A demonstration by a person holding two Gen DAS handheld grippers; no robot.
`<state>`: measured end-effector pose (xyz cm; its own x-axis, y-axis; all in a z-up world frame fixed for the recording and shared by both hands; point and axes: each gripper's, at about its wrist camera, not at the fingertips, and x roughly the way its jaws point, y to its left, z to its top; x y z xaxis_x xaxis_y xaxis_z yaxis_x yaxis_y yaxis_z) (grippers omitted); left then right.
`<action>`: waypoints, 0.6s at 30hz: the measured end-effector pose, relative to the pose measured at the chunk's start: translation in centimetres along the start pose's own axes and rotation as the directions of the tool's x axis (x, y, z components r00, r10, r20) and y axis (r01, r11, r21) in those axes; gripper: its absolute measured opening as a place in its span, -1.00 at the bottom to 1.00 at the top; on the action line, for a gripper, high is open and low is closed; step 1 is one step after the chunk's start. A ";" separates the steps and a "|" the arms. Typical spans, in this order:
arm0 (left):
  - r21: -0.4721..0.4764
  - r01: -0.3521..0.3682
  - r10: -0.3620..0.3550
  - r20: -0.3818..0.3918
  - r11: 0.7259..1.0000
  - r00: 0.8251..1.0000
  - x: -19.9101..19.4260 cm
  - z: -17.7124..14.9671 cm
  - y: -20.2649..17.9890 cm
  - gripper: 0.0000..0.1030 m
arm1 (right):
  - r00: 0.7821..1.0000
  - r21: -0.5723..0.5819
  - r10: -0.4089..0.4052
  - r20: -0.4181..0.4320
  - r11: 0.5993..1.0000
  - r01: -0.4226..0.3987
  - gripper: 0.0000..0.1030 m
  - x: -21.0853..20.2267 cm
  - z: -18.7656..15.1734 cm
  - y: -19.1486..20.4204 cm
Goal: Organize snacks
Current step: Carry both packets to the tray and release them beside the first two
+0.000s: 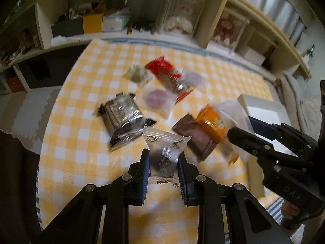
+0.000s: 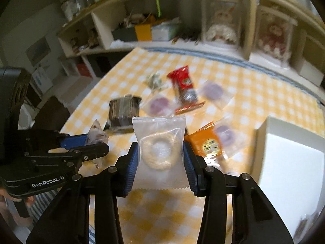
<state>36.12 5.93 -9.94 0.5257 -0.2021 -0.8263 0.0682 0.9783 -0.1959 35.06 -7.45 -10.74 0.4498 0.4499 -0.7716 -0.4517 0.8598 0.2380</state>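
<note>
Snacks lie scattered on a counter (image 1: 81, 105) covered in a yellow-and-white checked cloth, and both grippers hold 1 packet each above it.

The left gripper (image 1: 164, 158) has its fingers closed partway onto a clear packet with a dark round cookie (image 1: 165, 152), pinching it by its 2 sides. In the right wrist view the same packet (image 2: 97, 136) shows sticking out of the left gripper (image 2: 89, 144) at the left edge.

The right gripper (image 2: 161, 152) has its fingers closed onto the sides of a clear packet with a pale ring-shaped biscuit (image 2: 160, 150), held upright between the blue pads (image 2: 133, 160). From the left wrist view the right gripper (image 1: 243, 130) reaches in from the right, near the orange packet (image 1: 213, 122).

On the cloth, a dark wrapped block (image 1: 121, 120) lies to the left, with a red packet (image 1: 168, 75) and a small green packet (image 1: 138, 74) farther back. 2 clear packets with purple rounds, 1 (image 1: 155, 98) and another (image 1: 194, 78), lie on either side of the red packet's near end. A brown packet (image 1: 195, 137) touches the orange one. A third purple round packet (image 2: 225, 136) sits just beside the orange packet (image 2: 207, 144). A white box (image 2: 288, 162) stands at the right edge of the counter. Motion blur softens most of the loose items.
</note>
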 end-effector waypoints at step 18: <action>0.086 0.047 -0.059 0.132 0.995 0.989 -6.8 -1.1 -9.1 -0.51 | 0.986 0.108 -0.141 0.084 0.985 0.131 -0.15 -11.3 -2.1 -6.5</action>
<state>30.98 -1.65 -3.12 0.6284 -0.2511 -0.7362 0.1657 0.9680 -0.1887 31.32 -18.65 -4.76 0.5723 0.3431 -0.7448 -0.3028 0.9325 0.1969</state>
